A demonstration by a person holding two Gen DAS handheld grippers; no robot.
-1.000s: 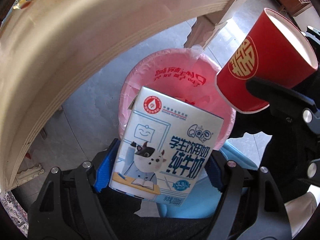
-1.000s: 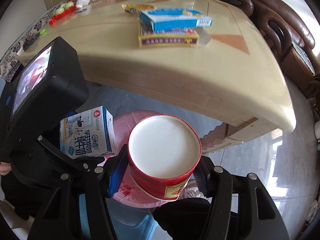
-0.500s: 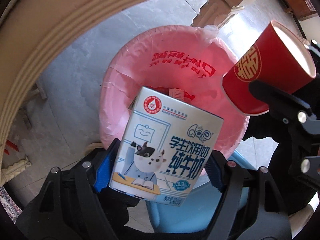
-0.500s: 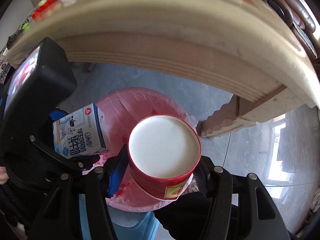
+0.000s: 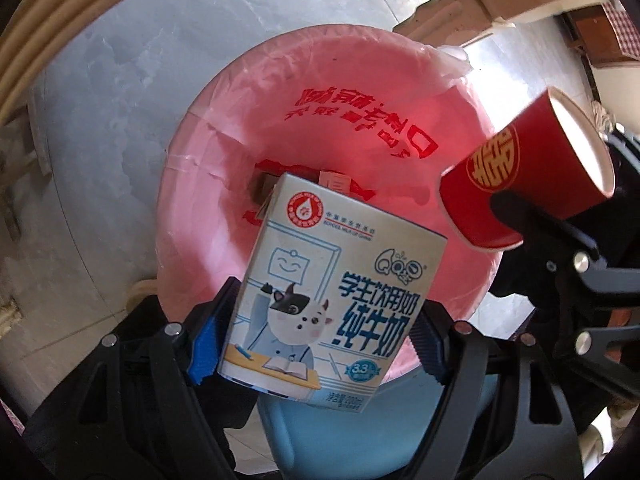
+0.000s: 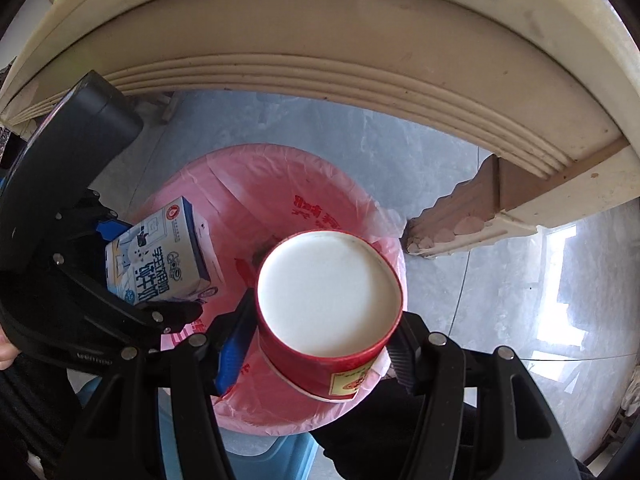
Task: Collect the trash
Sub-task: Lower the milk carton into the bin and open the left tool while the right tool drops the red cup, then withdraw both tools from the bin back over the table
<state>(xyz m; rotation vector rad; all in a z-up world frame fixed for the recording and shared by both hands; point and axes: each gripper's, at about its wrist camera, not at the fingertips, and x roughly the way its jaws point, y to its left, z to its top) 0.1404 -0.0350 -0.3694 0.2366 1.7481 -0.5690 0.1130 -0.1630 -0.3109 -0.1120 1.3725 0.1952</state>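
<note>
While the left tongs [image 5: 320, 336] clamp an upright milk carton [image 5: 332, 308] above the pink-lined bin [image 5: 192, 184], the right tongs [image 6: 324, 344] grip a red cup [image 6: 328, 312], mouth towards the camera.

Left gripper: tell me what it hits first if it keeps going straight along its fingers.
Probably the pink bag lining the bin, or the trash at its bottom. The left gripper, shut on the milk carton, points into the bin's mouth; depth is unclear.

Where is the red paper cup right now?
The red paper cup is clamped in the right hand-held gripper, held over the pink-lined bin, to the right of the milk carton.
</note>
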